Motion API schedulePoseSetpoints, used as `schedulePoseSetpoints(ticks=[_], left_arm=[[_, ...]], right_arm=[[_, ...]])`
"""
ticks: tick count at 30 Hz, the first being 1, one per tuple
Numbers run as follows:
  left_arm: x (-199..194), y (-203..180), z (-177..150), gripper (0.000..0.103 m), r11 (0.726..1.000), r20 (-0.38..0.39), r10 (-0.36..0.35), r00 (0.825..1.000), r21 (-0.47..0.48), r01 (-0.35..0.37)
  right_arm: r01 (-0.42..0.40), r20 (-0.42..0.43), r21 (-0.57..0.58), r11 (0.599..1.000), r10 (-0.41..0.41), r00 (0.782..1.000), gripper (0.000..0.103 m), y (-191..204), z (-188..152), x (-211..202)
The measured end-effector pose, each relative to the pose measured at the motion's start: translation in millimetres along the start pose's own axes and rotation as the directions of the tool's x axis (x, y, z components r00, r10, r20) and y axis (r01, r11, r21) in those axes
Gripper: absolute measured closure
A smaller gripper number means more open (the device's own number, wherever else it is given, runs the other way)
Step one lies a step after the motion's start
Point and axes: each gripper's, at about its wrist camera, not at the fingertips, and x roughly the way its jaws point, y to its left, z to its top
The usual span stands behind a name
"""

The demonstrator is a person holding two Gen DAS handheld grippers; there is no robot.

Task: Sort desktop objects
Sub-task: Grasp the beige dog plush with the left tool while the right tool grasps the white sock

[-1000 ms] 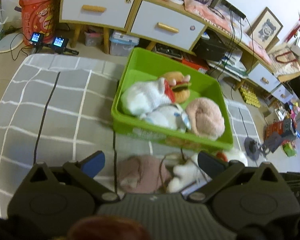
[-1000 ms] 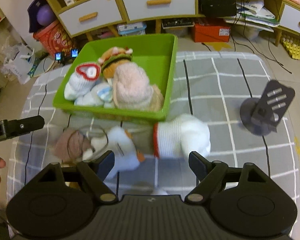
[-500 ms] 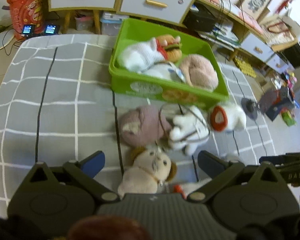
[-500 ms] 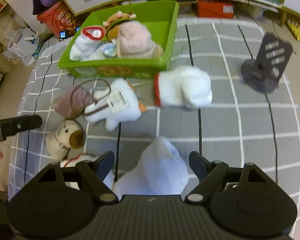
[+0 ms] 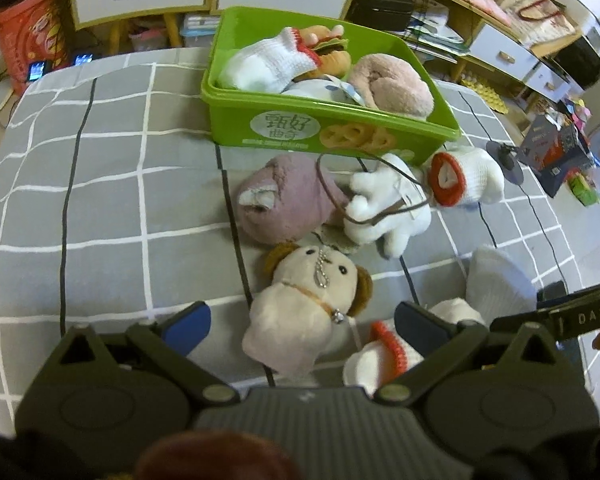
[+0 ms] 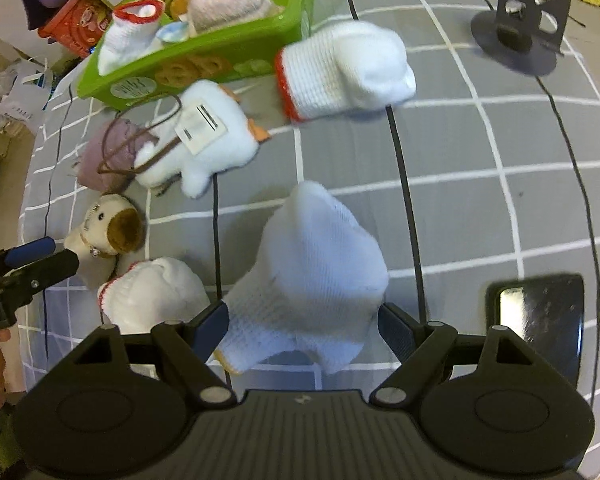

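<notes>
Gloves and soft toys lie on the grey checked worktop in front of the green box; left tool gapes wide over the cream bear; right tool stands wide around a white glove, pads not pressing it.

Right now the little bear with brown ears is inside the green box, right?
Not quite. The bear lies on the grey checked cloth, outside the green box, nearer the camera than the box. The left wrist view shows it.
</notes>
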Motion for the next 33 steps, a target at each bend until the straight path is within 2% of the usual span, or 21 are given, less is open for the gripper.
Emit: schedulePoseSetpoints(ticks=[12,22,26,29,31,33], left_arm=[[29.3,-21.2,-11.3,0.016,0.984,-0.026,0.102,0.994,0.148,-0.097],[37.2,-26.3,-12.5,0.025,0.978,-0.028,0.116,0.993,0.175,-0.110],[40.5,-25.6,-13.4,0.025,0.979,-0.028,0.119,0.993,0.172,-0.113],[42.0,-25.6,-13.3,0.030,0.979,-0.027,0.119,0.993,0.171,-0.113],[42.7,-26.3,-13.5,0.035,0.977,-0.024,0.125,0.992,0.177,-0.119],[42.7,-26.7,-13.4,0.039,0.976,-0.021,0.129,0.991,0.180,-0.123]], right_arm=[[-0.005,0.005,0.031,1.000,0.005,1.000,0.021,1.4,-1.7,13.1],[-0.021,-0.006,0.051,0.998,0.021,1.000,0.021,1.9,2.8,20.4],[-0.007,-0.015,0.028,1.000,0.008,1.000,0.019,6.0,5.1,20.0],[0.006,-0.004,0.005,1.000,-0.006,1.000,0.020,11.5,6.0,19.5],[0.015,0.006,-0.009,1.000,-0.015,1.000,0.022,14.7,6.6,18.8],[0.018,0.017,-0.027,0.999,-0.018,1.000,0.029,18.1,7.1,18.0]])
